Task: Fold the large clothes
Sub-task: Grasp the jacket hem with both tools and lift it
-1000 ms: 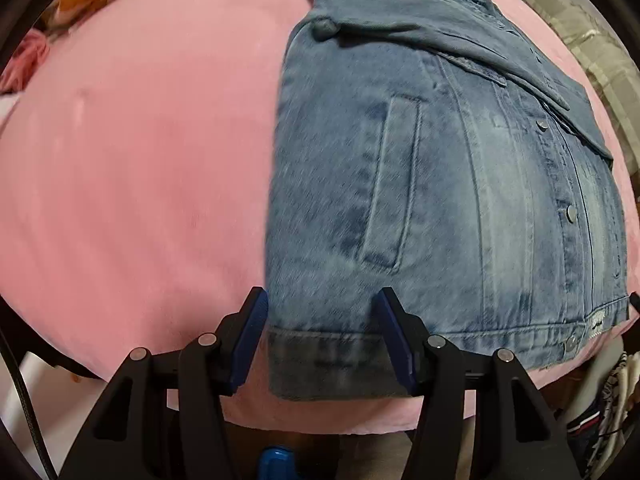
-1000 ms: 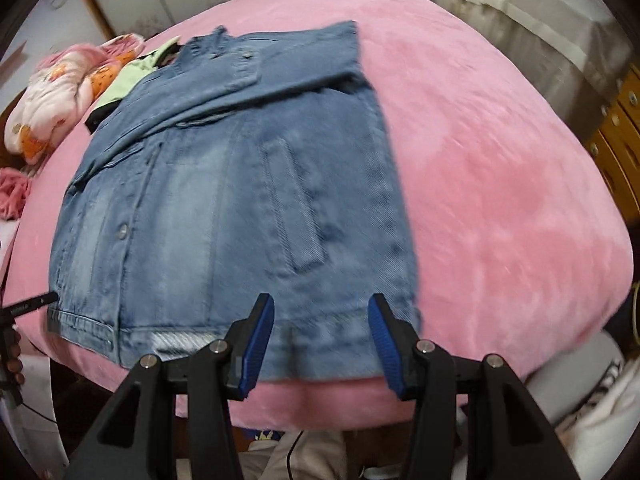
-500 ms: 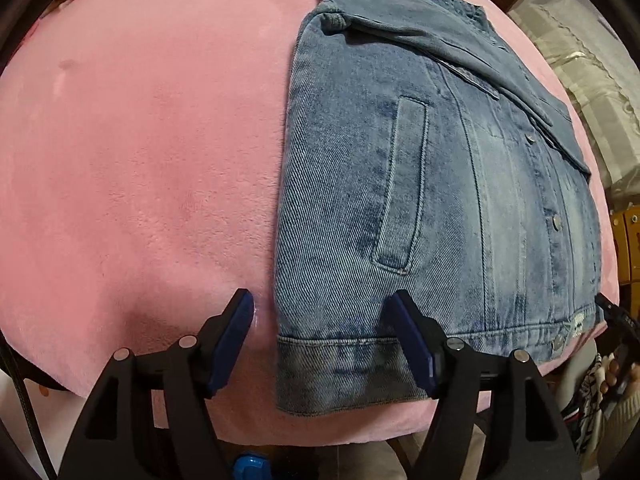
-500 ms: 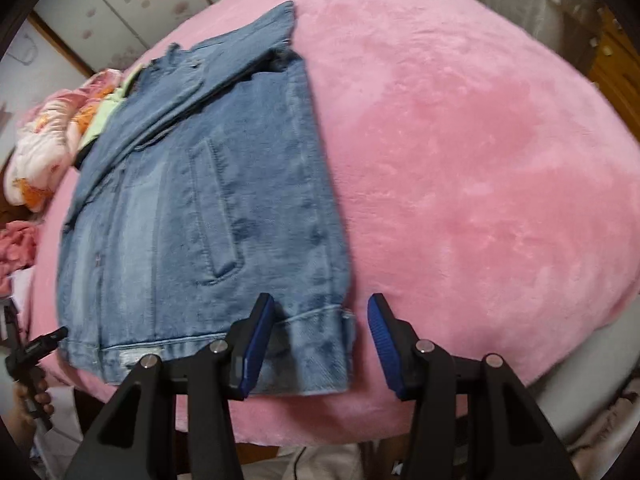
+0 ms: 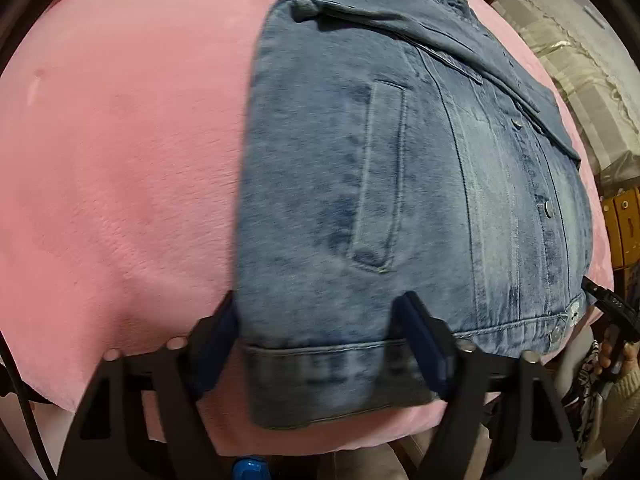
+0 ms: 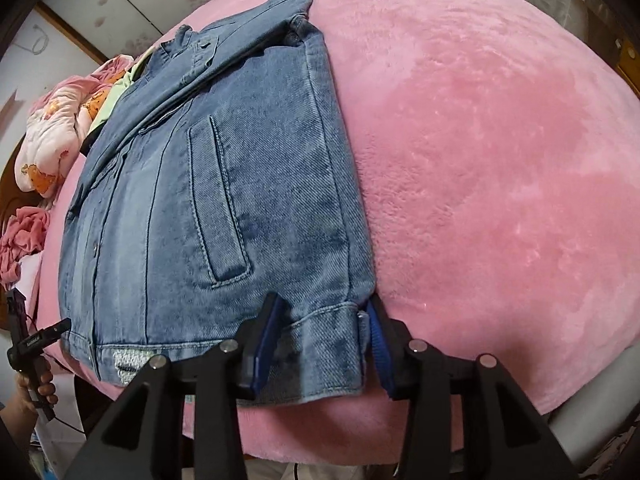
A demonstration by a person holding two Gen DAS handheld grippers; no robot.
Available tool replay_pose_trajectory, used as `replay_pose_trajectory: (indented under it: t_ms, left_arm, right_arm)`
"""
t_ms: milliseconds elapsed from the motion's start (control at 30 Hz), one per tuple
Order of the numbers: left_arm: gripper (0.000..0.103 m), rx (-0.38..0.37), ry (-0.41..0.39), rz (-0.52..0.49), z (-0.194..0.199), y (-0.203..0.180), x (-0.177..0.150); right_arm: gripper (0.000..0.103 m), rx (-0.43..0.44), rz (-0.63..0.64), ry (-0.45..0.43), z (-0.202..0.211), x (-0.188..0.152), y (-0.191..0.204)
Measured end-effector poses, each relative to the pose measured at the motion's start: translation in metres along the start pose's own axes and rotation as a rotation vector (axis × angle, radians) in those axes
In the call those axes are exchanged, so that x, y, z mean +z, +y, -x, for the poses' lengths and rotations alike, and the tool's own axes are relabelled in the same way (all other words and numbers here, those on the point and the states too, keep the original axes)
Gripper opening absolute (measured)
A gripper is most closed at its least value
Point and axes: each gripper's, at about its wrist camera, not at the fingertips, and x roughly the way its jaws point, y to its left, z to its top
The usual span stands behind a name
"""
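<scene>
Denim jacket [image 5: 340,200] hem between both grippers' jaws — no label readable

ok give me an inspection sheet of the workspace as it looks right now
surface: pink plush blanket, bare beside the jacket.
job's things: denim jacket lying flat, sleeves folded across its top.
clutter: floral bedding and a light green garment beyond the collar.
grippers: left hand-held gripper straddles one hem corner, jaws closing; right hand-held gripper straddles the other hem corner; neither pinches yet.
cables: black cable at the left view's edge.
surroundings: wooden drawers, cream covered furniture.
</scene>
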Motion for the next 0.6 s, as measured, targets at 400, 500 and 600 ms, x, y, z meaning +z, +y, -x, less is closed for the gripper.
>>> replay_pose_trajectory:
  t_ms: [400, 500, 600]
  left_arm:
    - [0.007, 0.078, -0.014, -0.025, 0.064, -0.034, 0.006]
    - [0.007, 0.068, 0.004, -0.052, 0.086, -0.044, 0.007]
    - [0.007, 0.061, 0.050, -0.066, 0.101, -0.051, -0.002]
  right_arm:
    - [0.017, -0.003, 0.082, -0.023, 0.076, 0.006, 0.039]
    - [0.016, -0.012, 0.105, -0.016, 0.097, 0.011, 0.052]
    - [0.016, -0.039, 0.120, 0.006, 0.114, 0.010, 0.058]
